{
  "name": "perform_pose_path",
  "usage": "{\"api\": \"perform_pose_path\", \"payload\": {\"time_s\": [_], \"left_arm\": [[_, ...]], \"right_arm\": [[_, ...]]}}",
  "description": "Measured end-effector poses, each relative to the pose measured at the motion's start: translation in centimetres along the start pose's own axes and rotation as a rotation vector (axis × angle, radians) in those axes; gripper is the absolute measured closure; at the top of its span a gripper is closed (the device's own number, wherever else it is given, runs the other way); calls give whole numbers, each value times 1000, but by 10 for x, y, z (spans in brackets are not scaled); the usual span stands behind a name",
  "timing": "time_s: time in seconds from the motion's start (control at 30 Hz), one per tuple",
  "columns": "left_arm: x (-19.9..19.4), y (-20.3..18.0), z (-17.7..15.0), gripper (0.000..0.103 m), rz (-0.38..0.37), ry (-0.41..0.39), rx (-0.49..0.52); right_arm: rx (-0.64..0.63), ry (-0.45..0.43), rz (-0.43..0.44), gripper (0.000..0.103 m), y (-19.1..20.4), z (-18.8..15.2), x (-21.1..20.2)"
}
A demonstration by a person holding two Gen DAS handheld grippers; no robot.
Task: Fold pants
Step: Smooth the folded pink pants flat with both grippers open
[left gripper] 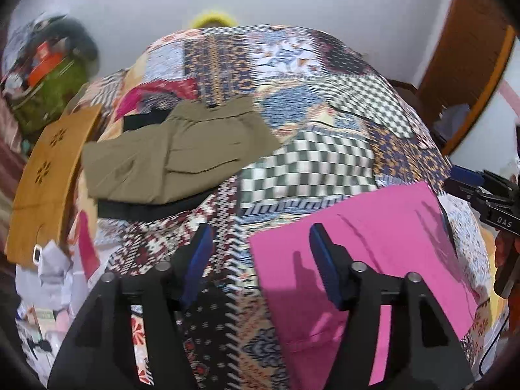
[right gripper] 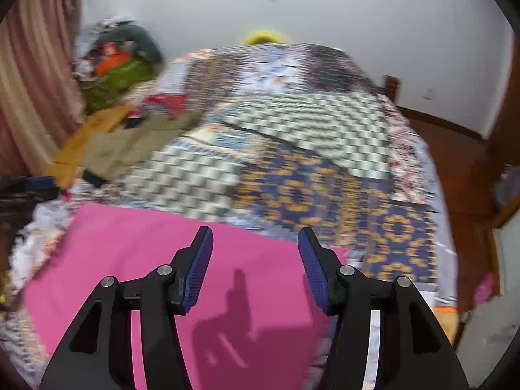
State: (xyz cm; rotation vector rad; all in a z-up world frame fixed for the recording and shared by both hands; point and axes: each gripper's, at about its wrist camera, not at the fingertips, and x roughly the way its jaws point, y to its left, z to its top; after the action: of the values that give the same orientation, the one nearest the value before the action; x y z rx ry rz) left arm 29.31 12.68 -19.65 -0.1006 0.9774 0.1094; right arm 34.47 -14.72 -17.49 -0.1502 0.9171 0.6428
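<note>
Pink pants (left gripper: 364, 260) lie folded flat as a rectangle on the near part of a patchwork bedspread (left gripper: 308, 149). My left gripper (left gripper: 260, 237) hangs above their left edge, open, with nothing between its blue pads. The right gripper (right gripper: 255, 237) hovers over the pink pants (right gripper: 156, 260), also open and empty; its shadow falls on the cloth. In the left wrist view the right gripper (left gripper: 481, 191) shows at the right edge. Olive folded pants (left gripper: 175, 159) with a black waistband lie further back on the left.
An orange-brown garment (left gripper: 48, 178) lies left of the olive pants. A heap of clothes and bags (left gripper: 48, 74) sits at the far left by a curtain (right gripper: 32, 81). White crumpled items (left gripper: 55, 279) lie at the bed's left edge. Wooden floor (right gripper: 455, 162) lies to the right.
</note>
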Motion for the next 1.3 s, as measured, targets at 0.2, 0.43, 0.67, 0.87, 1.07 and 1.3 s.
{"api": "perform_pose_path", "payload": {"time_s": [0.2, 0.43, 0.67, 0.87, 1.07, 1.3], "left_arm": [[16, -26, 0, 36, -44, 44, 72], [46, -33, -9, 30, -52, 132, 99], [43, -27, -20, 16, -45, 113, 103], [24, -30, -43, 11, 4, 85, 165], [7, -26, -60, 11, 41, 70, 158], [-11, -29, -76, 11, 53, 66, 161]], "right_arm": [[-29, 37, 115, 48, 35, -1, 12], [-46, 190, 170, 47, 51, -23, 49], [-91, 204, 146, 29, 58, -44, 44], [-69, 205, 143, 26, 51, -62, 27], [-40, 199, 110, 26, 45, -82, 6], [-33, 191, 71, 26, 44, -101, -19]]}}
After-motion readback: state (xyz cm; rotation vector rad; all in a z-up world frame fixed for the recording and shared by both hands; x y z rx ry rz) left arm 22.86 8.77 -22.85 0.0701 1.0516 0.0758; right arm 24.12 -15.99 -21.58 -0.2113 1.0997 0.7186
